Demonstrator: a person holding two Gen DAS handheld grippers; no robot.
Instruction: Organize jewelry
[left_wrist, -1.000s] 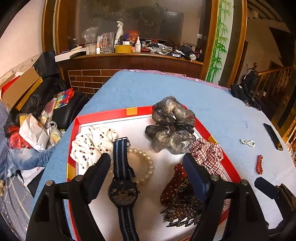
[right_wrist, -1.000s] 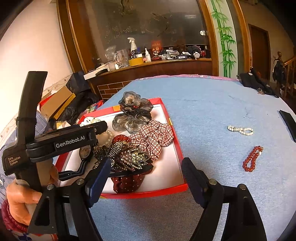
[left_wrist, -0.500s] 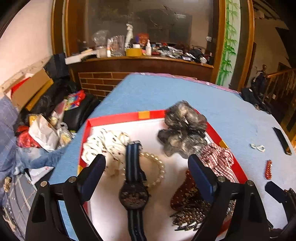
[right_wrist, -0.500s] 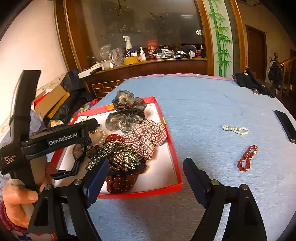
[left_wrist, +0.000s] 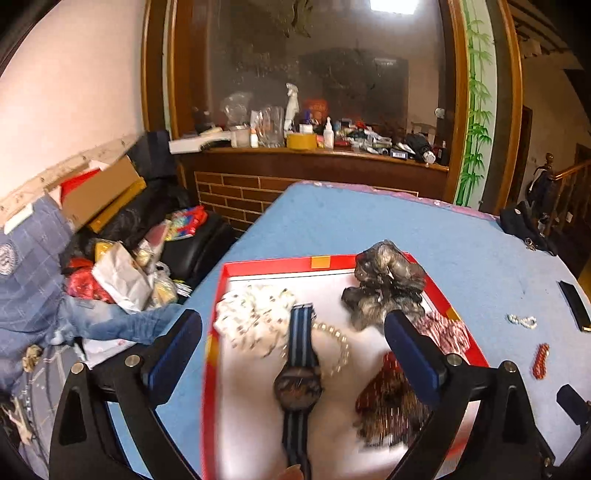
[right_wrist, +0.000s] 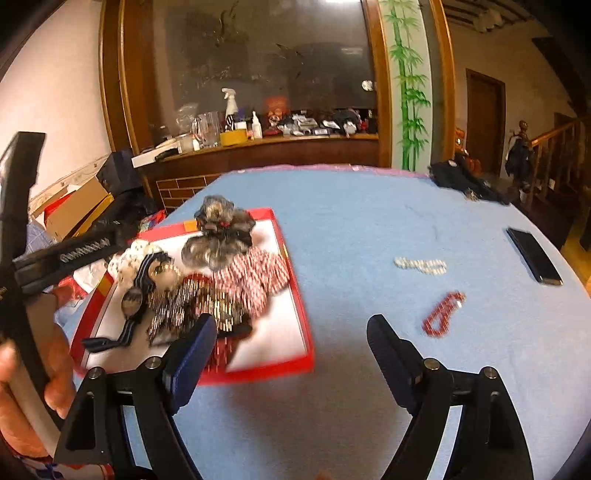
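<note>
A red-rimmed tray (left_wrist: 266, 266) (right_wrist: 271, 367) on the blue table holds a striped-strap watch (left_wrist: 298, 384), a pearl bracelet (left_wrist: 341, 347), a white scrunchie (left_wrist: 251, 317), a grey scrunchie (left_wrist: 384, 288) (right_wrist: 221, 236), a checked red scrunchie (right_wrist: 258, 277) and beaded hair clips (left_wrist: 391, 410) (right_wrist: 192, 310). A white bead bracelet (right_wrist: 421, 265) (left_wrist: 521, 320) and a red bead bracelet (right_wrist: 443, 314) (left_wrist: 541, 365) lie on the table right of the tray. My left gripper (left_wrist: 293, 354) is open and empty above the tray. My right gripper (right_wrist: 291, 350) is open and empty over the tray's right edge.
A black phone (right_wrist: 533, 254) (left_wrist: 576, 306) lies at the table's right edge. A dark bag (right_wrist: 465, 181) sits at the far right corner. Clutter and boxes (left_wrist: 122, 258) fill the floor left of the table. A wooden counter (left_wrist: 314, 162) stands behind.
Both grippers have pulled back and risen from the tray, so it looks smaller and lower. The right view has swung right toward the loose bracelets. Both stay open.
</note>
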